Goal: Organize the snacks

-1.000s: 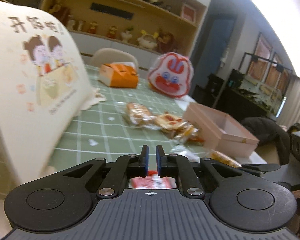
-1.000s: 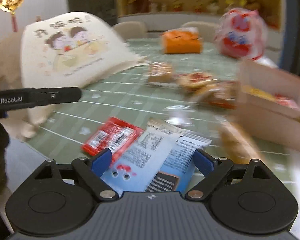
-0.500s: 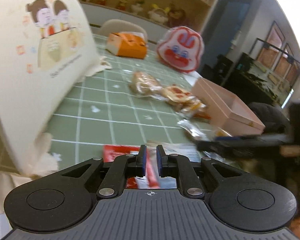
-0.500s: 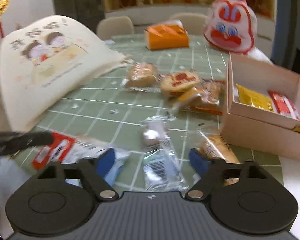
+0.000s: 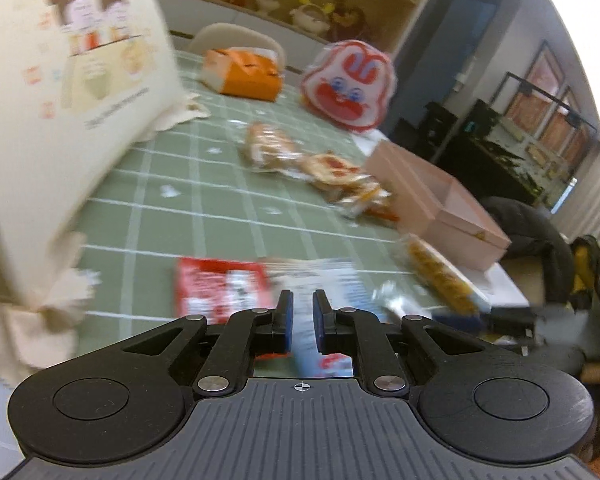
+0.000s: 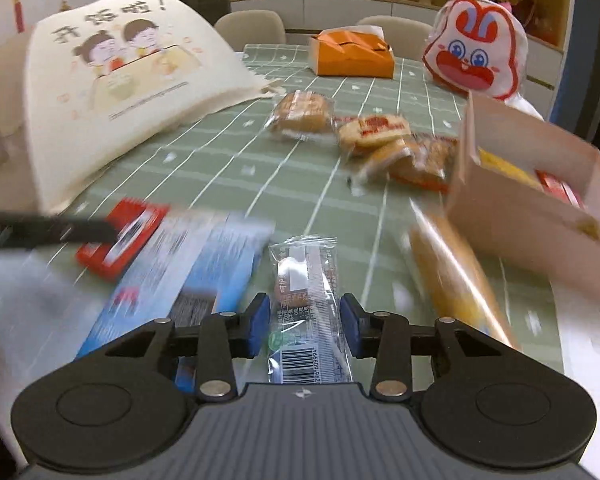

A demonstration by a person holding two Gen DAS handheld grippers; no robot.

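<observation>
A clear snack packet (image 6: 306,280) lies between the right hand-held gripper (image 6: 304,322) fingers.

On the worktop (image 6: 228,168), a clear packet (image 6: 306,280) lies nearest, a flat pouch (image 6: 196,276) to its left, the open box (image 6: 536,200) at right, wrapped pastries (image 6: 364,136) behind
</observation>
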